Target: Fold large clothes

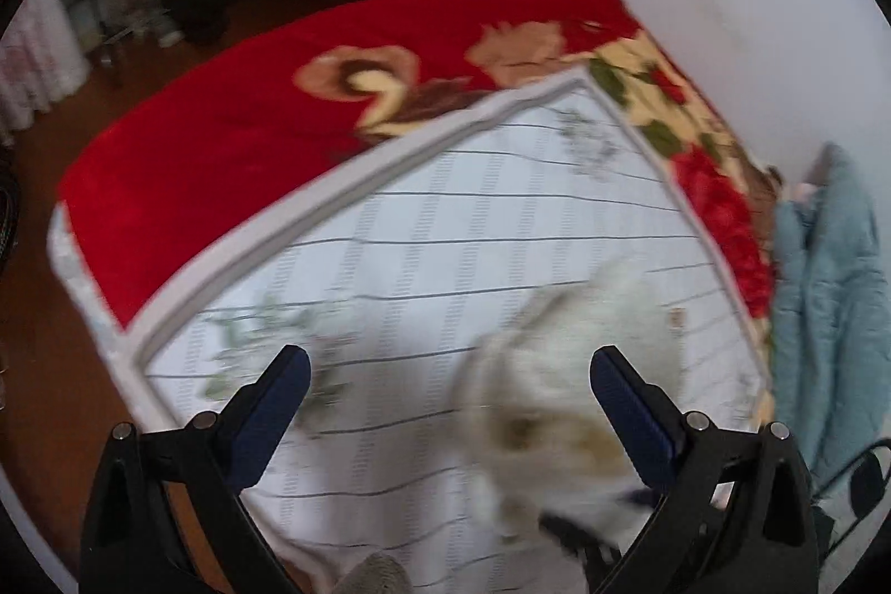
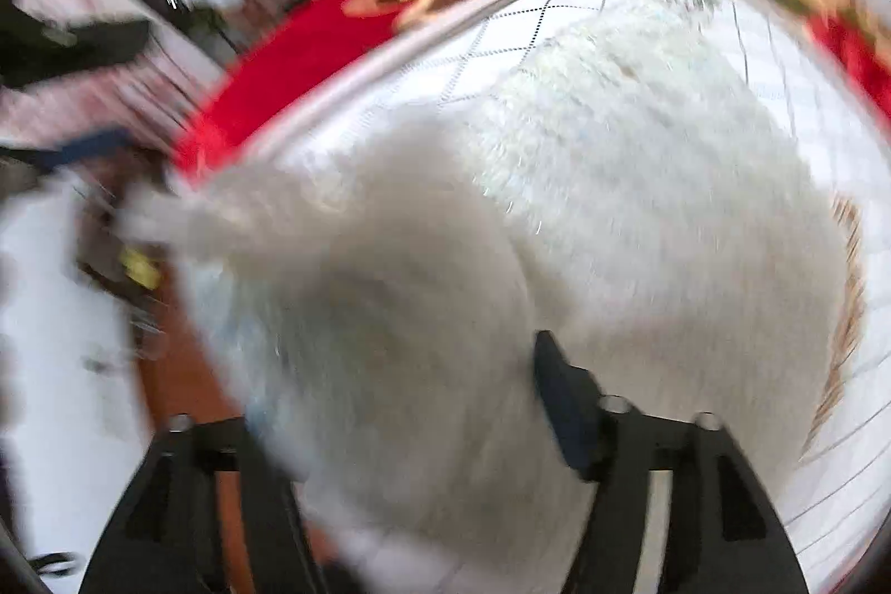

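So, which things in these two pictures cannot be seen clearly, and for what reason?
- Right wrist view: the left finger of the right gripper is hidden behind the fluffy white garment, so its grip cannot be judged.
- Left wrist view: the same garment is smeared by motion blur; its type is unclear.
- Left wrist view: the pale blue quilted cloth is cut off by the right edge.
- Both views: background items are too blurred to name.

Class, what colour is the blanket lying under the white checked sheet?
Red with a floral pattern, clearest in the left wrist view.

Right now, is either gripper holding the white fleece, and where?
Left gripper is open, holding nothing. Right gripper is buried in the white fleece garment; hold cannot be told.
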`<state>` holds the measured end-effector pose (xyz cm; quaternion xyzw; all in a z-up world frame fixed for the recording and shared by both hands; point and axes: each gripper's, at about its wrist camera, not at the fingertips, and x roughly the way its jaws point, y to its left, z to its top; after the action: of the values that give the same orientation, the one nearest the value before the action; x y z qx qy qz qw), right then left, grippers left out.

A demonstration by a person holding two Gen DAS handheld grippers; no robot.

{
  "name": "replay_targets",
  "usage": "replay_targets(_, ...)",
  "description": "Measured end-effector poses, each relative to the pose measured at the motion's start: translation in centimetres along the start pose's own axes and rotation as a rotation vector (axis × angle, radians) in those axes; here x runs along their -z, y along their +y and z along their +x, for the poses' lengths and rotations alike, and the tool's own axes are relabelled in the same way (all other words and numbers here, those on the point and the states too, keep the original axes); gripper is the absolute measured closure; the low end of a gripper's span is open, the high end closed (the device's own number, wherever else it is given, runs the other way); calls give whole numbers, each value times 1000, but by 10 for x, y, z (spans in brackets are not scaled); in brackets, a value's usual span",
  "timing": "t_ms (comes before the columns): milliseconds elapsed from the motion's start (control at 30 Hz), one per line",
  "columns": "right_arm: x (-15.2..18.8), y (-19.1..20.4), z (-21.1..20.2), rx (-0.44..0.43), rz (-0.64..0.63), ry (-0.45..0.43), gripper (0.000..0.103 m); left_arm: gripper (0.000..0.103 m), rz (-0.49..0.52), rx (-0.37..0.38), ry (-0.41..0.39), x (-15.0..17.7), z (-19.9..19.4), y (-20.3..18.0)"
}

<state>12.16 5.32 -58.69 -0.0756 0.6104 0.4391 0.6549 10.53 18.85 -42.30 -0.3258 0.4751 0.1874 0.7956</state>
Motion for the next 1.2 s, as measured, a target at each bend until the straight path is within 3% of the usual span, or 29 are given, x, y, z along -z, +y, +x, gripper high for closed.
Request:
replay_targets(67,17,-14,-27,-80,85,-3,30,0,41,33,22,-2,14,-20)
replay_targets(167,34,-56,-57,-43,260,6,30,0,97,50,73,5,45,-39)
replay_targets(333,58,-135,-75,63,535,-19,30,0,238,-153,241,63,128,-34)
replay_targets(400,56,-151,-79,86,570,-47,30,0,307,-209,303,95,151,-25)
replay_targets(500,37,-162,-71,109,563,-52,30,0,350,-224,340,126,160,-15)
replay_targets(567,23,-170,-58,108,566,-25,30,0,348,-219,346,129,157,-11)
replay_targets(633,11,-180,-25,82,554,74,30,0,333,-215,355,125,150,-8)
replay_targets(733,0,-188,10,145,515,160,17,0,276,-213,332,114,125,1)
replay_targets(833,-8,-193,-1,103,547,151,16,0,149,-168,295,102,89,18)
replay_targets(967,0,-208,-11,9,527,115,16,0,13,-43,287,89,77,33)
replay_targets(1067,5,-231,10,-112,500,125,1,0,59,-60,229,68,90,20)
replay_targets(1133,10,-249,34,-281,533,148,0,0,85,-68,200,52,102,8)
replay_targets(1200,9,-253,44,-363,539,130,2,0,132,-79,179,38,116,-5)
